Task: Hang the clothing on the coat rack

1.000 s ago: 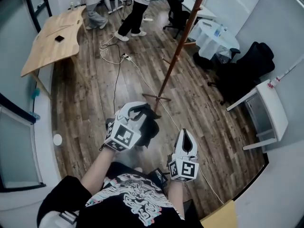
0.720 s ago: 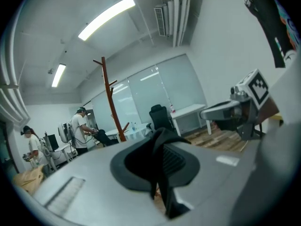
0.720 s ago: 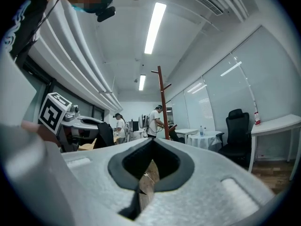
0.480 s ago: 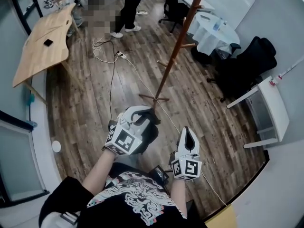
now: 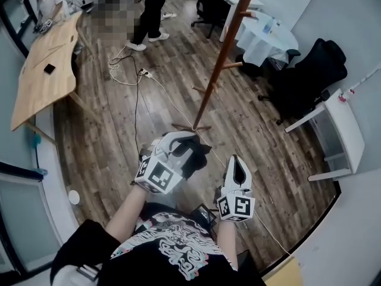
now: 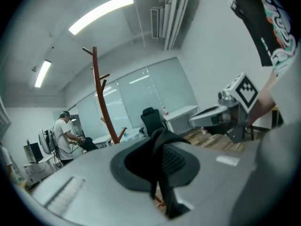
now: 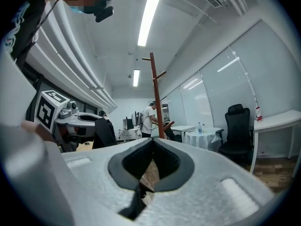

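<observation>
Black clothing [image 5: 196, 159] and its surroundings, as I read them from the operator's station.

**Clothing.** It hangs as a dark bunch from the left hand-held gripper [image 5: 188, 142], in the air above the wooden floor [image 5: 107, 142], not on the rack. In the left gripper view I see a narrow black fold of it [image 6: 156, 182] running down between the jaws, which are clenched on the fabric. The right gripper view shows the same bunch [image 7: 104, 132] drooping under that gripper at the left edge.

**Right hand-held gripper** [image 5: 237, 164]. Level with the left one and just beside it, apart from the clothing. In its own view the jaws [image 7: 151, 144] are pressed together with nothing between them.

**Coat rack** [image 5: 223, 55]. A reddish-brown pole with short angled pegs stands upright on the floor. In the head view its spread feet lie just beyond the left gripper's tips. Both gripper views show the pole [image 6: 101, 102] [image 7: 155, 98] standing ahead.

**Surroundings.**
- A pale cable [image 5: 136, 85] trails across the floor to the left of the rack.
- Beyond the rack stands a round bench draped in white cloth [image 5: 265, 40].
- A black office chair [image 5: 309, 76] stands at right, with a white desk [image 5: 345, 130] near it.
- A wooden bench [image 5: 41, 70] stands at far left, with a small dark item on it.
- A person [image 5: 152, 11] stands at the far end of the room.
</observation>
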